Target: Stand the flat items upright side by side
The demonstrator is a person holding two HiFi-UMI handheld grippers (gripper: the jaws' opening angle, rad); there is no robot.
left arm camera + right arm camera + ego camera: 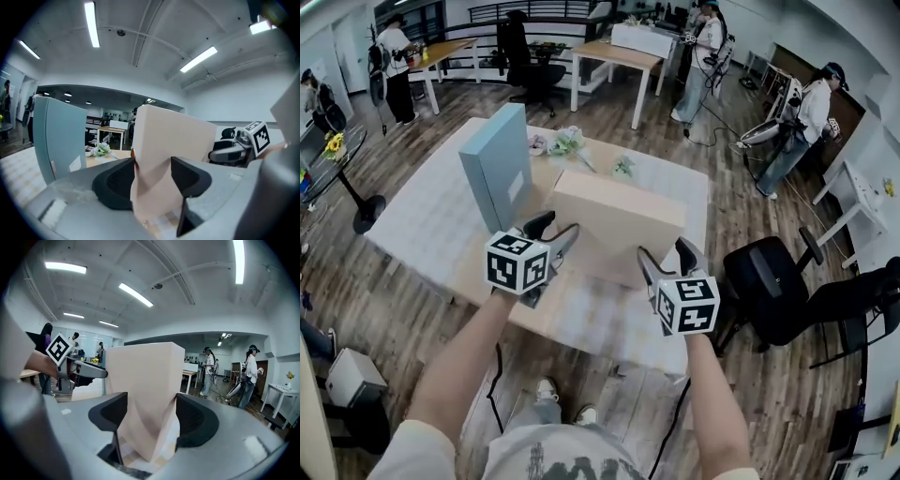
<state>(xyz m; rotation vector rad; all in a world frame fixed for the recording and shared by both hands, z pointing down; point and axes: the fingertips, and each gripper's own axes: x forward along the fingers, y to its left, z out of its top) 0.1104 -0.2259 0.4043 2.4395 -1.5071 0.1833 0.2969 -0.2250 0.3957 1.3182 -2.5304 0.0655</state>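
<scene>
A flat beige box (619, 220) is up on its edge on the white-clothed table (422, 225), its broad face toward me. My left gripper (558, 230) is shut on its near left corner, and both pads press the beige box (168, 140) in the left gripper view (152, 176). My right gripper (664, 253) is shut on the near right corner, where the beige box (145, 376) fills the gap between its pads (151, 416). A flat blue box (499, 169) stands upright just left of it, a small gap between them.
A bunch of artificial flowers (567, 142) lies on the table behind the boxes. A black office chair (769, 281) stands off the table's right edge. Several people stand by other tables farther back in the room.
</scene>
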